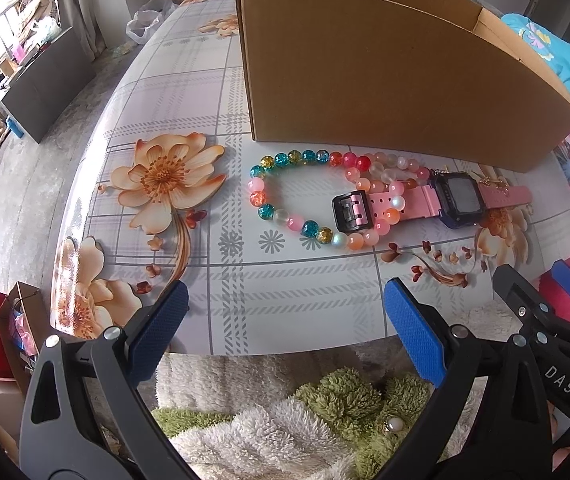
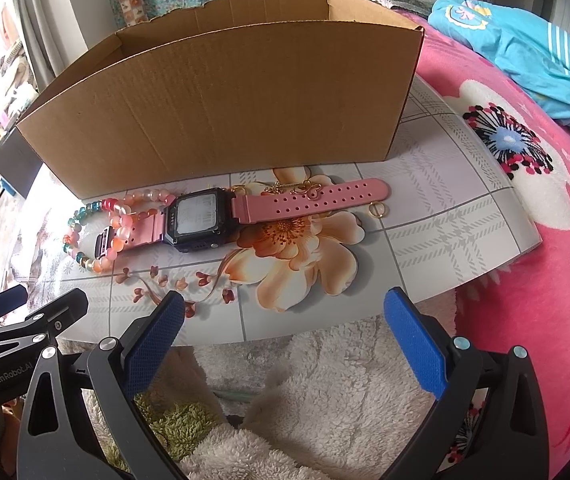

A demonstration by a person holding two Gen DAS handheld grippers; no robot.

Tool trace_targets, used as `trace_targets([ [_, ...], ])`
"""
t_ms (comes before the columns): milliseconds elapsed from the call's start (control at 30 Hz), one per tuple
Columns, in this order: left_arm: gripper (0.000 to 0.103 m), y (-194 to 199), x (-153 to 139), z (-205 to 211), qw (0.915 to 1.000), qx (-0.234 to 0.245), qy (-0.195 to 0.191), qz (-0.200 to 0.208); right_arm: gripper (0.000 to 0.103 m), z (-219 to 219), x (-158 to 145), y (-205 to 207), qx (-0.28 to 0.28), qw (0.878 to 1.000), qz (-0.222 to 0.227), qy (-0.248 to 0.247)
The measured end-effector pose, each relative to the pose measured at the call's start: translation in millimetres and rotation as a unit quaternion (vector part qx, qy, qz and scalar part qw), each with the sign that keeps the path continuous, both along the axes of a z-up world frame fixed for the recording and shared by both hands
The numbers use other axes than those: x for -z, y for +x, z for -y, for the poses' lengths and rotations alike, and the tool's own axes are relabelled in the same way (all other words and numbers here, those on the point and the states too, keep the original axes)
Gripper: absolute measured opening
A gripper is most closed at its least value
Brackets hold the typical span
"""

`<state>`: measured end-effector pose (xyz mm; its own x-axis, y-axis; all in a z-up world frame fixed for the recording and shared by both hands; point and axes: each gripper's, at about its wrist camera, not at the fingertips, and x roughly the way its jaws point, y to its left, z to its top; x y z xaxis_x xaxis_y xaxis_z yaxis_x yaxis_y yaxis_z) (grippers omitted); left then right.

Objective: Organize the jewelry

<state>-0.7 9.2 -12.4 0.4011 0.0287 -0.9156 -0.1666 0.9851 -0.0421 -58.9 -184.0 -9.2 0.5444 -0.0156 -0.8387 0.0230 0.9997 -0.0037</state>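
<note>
A pink-strapped watch [image 1: 455, 198] [image 2: 201, 216] lies flat in front of an open cardboard box [image 1: 385, 84] [image 2: 225, 108]. A multicoloured bead bracelet [image 1: 285, 160] [image 2: 85, 210] lies around the watch's buckle end, with a pink bead bracelet [image 1: 395, 166] [image 2: 141, 198] beside it. A thin gold chain [image 2: 297, 189] and a gold ring [image 2: 377, 210] lie by the watch's long strap. My left gripper [image 1: 285, 312] is open and empty near the table's front edge. My right gripper [image 2: 285, 316] is open and empty, to the right of the left one.
The floral tablecloth [image 1: 165, 184] [image 2: 445, 208] covers a small table. A pink floral blanket [image 2: 525, 240] lies to the right. Fluffy white and green fabric [image 1: 285, 420] lies below the grippers. Paper bags [image 1: 1, 332] stand on the floor at left.
</note>
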Motion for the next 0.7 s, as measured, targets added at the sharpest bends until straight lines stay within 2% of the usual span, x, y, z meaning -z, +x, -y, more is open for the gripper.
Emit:
trace_targets([
  [700,0.095,-1.5,-0.3,-3.6,1.0000,-0.001,0.005,0.007,0.097,0.8,-0.9,1.4,0.001,1.000,0.005,0.001],
])
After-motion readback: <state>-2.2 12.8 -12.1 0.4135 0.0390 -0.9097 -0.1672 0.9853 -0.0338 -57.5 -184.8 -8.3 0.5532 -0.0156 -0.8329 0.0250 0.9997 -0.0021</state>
